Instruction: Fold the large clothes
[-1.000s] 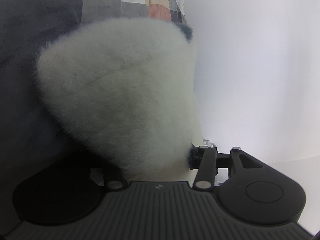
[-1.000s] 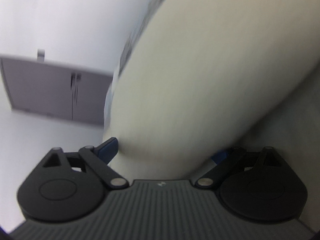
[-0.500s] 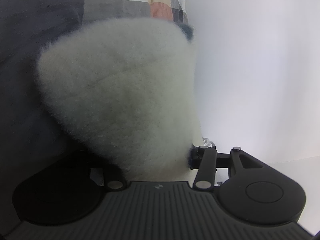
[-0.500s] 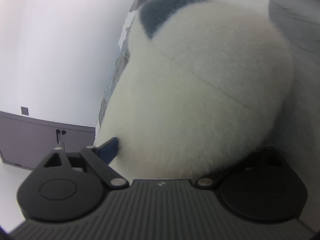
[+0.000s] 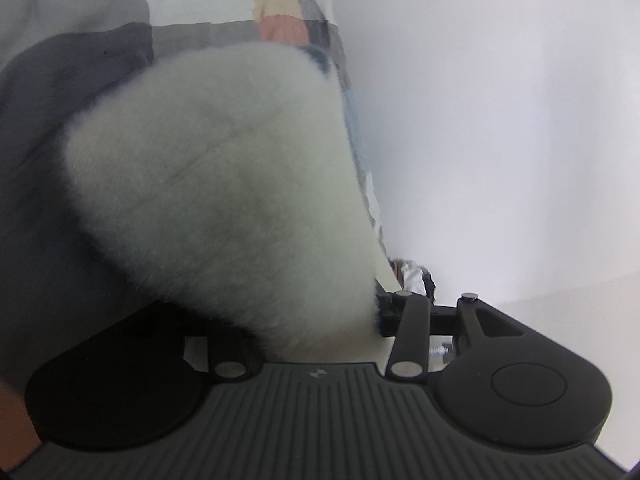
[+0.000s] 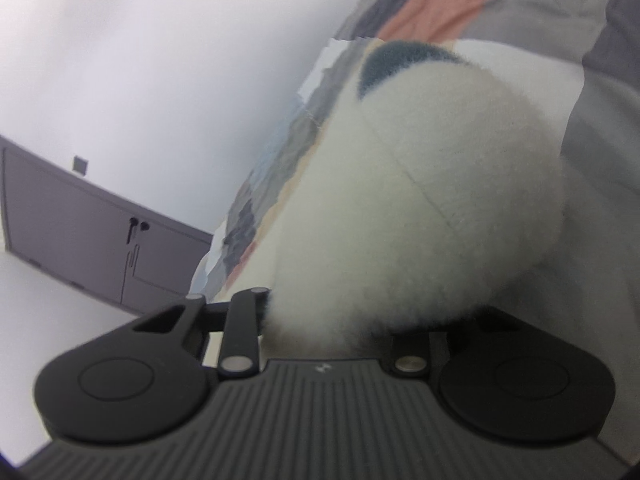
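Note:
A fluffy white fleece garment [image 5: 224, 184] fills the middle of the left wrist view and bulges up out of my left gripper [image 5: 320, 320], which is shut on it; the fingertips are buried in the pile. In the right wrist view the same white fleece [image 6: 420, 220], with a dark blue-grey patch [image 6: 396, 60] near its top, rises out of my right gripper [image 6: 332, 320], which is shut on it. The fleece hides both grippers' tips.
Grey and patchwork bedding [image 5: 280, 12] lies behind the fleece, also in the right wrist view [image 6: 440, 0]. A white wall [image 5: 500, 120] is at the right. A grey cabinet [image 6: 80, 232] stands at the left.
The right gripper's linkage has folded inward, closing on the fleece. The right view swung and sharpened from a blur. The left gripper kept its hold and shifted slightly.

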Tool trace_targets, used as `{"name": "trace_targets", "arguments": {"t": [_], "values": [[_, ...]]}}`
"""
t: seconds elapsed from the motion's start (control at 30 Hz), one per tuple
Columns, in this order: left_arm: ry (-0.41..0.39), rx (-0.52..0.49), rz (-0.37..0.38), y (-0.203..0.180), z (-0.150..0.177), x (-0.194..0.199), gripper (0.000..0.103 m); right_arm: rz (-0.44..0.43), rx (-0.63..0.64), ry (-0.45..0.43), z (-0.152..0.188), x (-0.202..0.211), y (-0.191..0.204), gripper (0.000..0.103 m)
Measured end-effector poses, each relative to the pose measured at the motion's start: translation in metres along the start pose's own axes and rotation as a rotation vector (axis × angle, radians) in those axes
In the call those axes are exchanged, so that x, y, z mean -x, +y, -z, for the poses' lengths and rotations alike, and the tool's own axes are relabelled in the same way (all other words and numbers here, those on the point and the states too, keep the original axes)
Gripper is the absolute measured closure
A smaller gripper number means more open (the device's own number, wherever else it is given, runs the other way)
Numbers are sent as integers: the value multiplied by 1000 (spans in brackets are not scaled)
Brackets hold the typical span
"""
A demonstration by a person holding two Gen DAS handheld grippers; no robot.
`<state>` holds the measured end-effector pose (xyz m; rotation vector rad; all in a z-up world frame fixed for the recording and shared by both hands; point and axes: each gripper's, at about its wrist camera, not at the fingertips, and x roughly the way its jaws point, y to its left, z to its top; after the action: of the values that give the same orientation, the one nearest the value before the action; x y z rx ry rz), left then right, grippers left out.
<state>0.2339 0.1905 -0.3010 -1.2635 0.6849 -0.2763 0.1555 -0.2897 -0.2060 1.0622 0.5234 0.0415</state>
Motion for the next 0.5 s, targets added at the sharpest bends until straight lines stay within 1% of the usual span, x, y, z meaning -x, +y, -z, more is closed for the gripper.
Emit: {"name": "trace_targets", "arguments": {"t": [0.17,0.27,0.37,0.5], "values": [[20,-18,46,-18,19,23,53,-49,43,-4,-12,33,10,66],[31,-12,68,-34,31,29,53,-90,84,-11,-25,54,17,66],[45,-35,84,-59,38,27,53,-123,114,-9,-44,61,23,66],[58,-83,109,-102,48,10,53,-153,126,-24,-80,73,31,66]]}}
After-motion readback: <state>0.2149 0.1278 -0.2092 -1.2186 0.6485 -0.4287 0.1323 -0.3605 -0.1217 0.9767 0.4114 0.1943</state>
